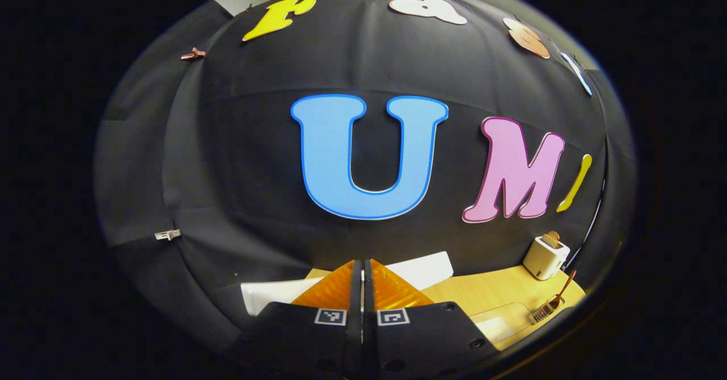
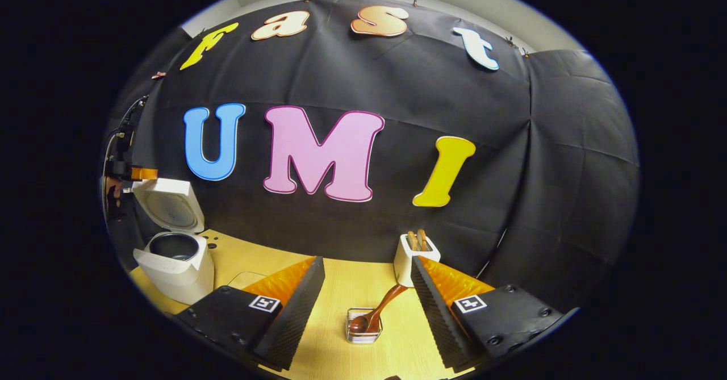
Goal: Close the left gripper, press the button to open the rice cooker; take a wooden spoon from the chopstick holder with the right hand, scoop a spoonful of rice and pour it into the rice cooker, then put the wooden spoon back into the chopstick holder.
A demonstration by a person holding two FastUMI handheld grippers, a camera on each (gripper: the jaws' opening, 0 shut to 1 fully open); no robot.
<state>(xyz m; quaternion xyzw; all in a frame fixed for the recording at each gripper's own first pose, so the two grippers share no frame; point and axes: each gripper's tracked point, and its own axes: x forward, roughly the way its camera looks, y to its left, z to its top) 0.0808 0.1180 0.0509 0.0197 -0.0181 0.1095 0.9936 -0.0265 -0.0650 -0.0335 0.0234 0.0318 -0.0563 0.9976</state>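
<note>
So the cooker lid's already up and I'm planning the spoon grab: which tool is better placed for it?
Right. The right tool is open, with the spoon in its holder on the table between its fingers. The left tool is shut, by the cooker, far from the spoon.

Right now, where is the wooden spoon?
In the right gripper view, the wooden spoon leans in the chopstick holder on the table, between the open right tool's fingers, just in front of the white toaster.

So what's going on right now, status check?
Left gripper shut, right gripper open, empty. Rice cooker lid up. Wooden spoon in chopstick holder, between right fingers. Nothing blocking.
</note>
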